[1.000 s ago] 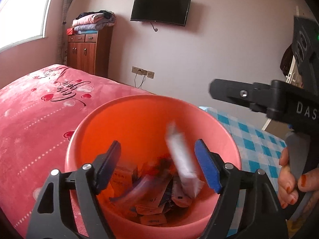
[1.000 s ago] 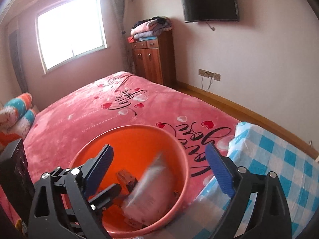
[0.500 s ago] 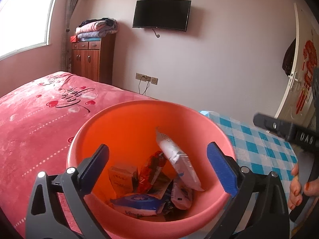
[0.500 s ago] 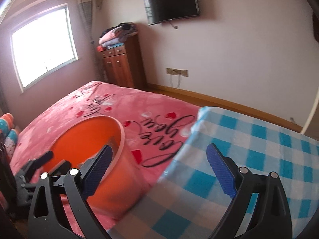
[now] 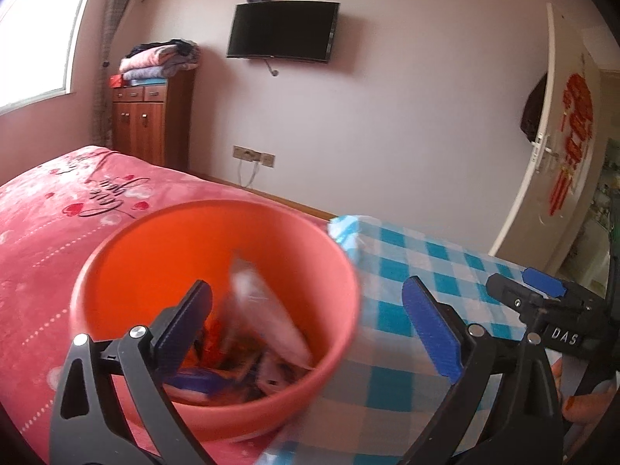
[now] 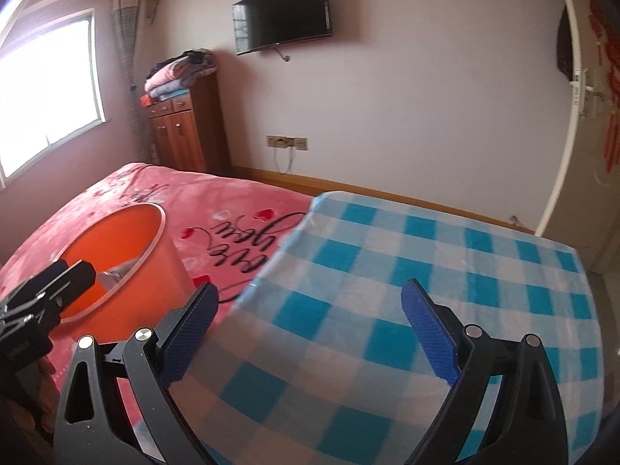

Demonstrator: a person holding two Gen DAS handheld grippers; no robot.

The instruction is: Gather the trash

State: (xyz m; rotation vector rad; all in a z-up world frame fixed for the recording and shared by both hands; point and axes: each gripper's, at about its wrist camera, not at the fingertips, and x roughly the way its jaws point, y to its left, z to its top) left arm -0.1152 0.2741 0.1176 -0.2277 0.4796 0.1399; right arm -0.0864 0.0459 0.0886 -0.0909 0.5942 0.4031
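An orange bucket (image 5: 155, 255) stands on the pink bedspread, with several wrappers and packets (image 5: 267, 333) inside, blurred. My left gripper (image 5: 310, 329) is open and empty, its left finger over the bucket and its right finger over the checked cloth. My right gripper (image 6: 310, 329) is open and empty above the blue-and-white checked cloth (image 6: 445, 271). The bucket shows at the left in the right wrist view (image 6: 162, 259). The right gripper also shows at the right edge of the left wrist view (image 5: 542, 294).
The pink bedspread (image 5: 58, 209) spreads left of the checked cloth (image 5: 407, 255). A wooden cabinet (image 5: 151, 124) with folded blankets, a wall TV (image 5: 283, 35) and a white door (image 5: 558, 178) stand at the back.
Both grippers have swung right, away from the bucket and towards the checked cloth. A white packet that was falling now lies in the bucket. Both grippers stay open.
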